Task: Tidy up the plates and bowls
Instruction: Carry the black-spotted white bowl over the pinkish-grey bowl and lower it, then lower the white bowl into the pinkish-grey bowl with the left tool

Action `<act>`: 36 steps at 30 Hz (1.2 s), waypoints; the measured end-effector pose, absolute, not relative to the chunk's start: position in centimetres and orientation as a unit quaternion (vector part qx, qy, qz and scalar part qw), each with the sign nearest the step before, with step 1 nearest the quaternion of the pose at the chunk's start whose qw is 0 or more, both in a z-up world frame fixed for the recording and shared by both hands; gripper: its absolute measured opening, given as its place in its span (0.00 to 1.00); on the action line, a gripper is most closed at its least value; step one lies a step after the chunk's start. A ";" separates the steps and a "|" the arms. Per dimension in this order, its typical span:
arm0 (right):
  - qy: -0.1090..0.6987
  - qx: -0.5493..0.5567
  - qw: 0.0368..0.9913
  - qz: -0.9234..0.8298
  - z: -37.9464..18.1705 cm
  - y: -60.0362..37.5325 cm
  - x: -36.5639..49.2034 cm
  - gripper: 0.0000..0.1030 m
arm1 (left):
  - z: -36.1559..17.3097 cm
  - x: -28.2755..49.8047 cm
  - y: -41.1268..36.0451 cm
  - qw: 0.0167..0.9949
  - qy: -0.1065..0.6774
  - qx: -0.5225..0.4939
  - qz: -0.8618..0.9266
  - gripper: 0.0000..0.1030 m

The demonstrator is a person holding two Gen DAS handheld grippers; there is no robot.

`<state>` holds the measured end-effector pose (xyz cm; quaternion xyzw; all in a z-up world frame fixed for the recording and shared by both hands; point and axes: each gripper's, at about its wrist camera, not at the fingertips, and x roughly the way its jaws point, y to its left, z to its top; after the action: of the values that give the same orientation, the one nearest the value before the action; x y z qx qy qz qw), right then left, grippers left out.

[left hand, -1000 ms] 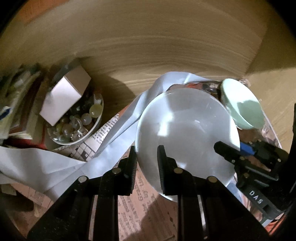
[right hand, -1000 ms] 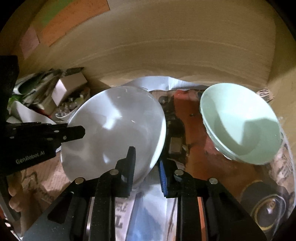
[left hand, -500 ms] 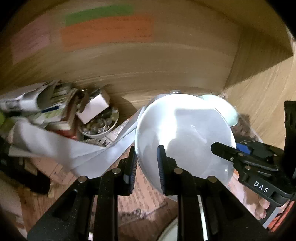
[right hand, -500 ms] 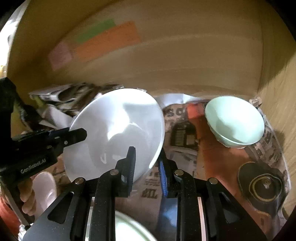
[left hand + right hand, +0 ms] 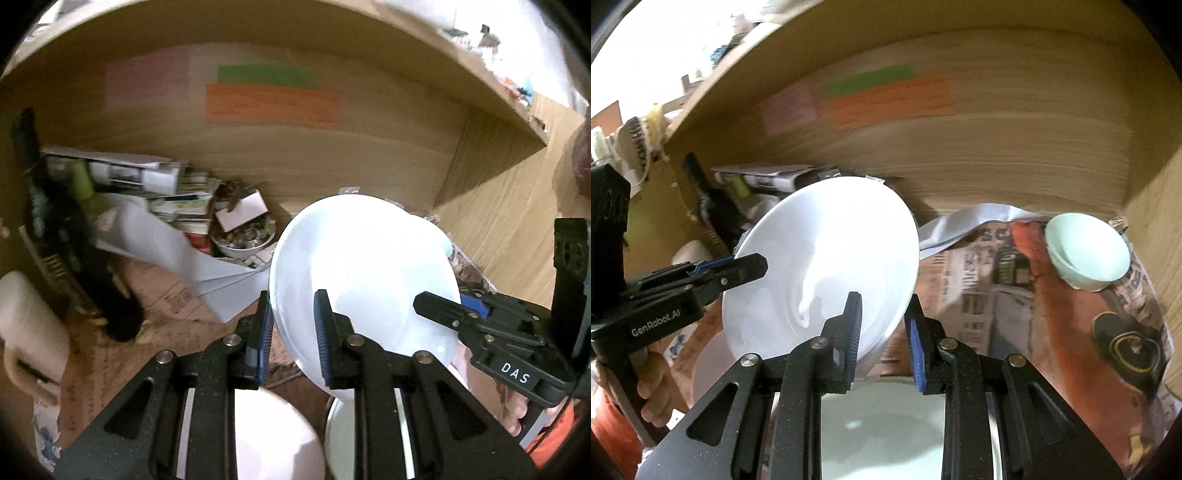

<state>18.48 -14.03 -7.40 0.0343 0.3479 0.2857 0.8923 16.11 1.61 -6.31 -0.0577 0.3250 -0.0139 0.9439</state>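
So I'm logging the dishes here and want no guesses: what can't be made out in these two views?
- Pale green bowl: in the left wrist view, all but a sliver sits behind the white plate.
- Dishes below the grippers: both views cut them off at the bottom edge, behind the fingers.
- Coloured notes on the back panel: writing too blurred to read.
- Small bowl of round bits: contents too small to identify.

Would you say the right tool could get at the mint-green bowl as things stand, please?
Probably not yet: the right tool is clamped on the white plate's rim, though the newspaper toward the mint-green bowl looks unobstructed.
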 end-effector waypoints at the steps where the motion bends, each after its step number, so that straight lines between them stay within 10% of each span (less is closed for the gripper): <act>1: 0.346 0.035 0.891 0.291 -7.3 -13.7 18.0 0.21 | -6.2 15.2 2.0 0.946 0.320 -0.059 -0.012 0.20; 36: 0.383 0.014 0.851 0.359 -11.7 -5.4 12.0 0.21 | -11.0 4.6 10.4 0.936 0.330 -0.118 0.034 0.20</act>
<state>11.98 -5.38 -11.70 0.0139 0.3829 0.3590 0.8511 4.60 10.39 -11.03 -0.1183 0.3299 0.0341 0.9360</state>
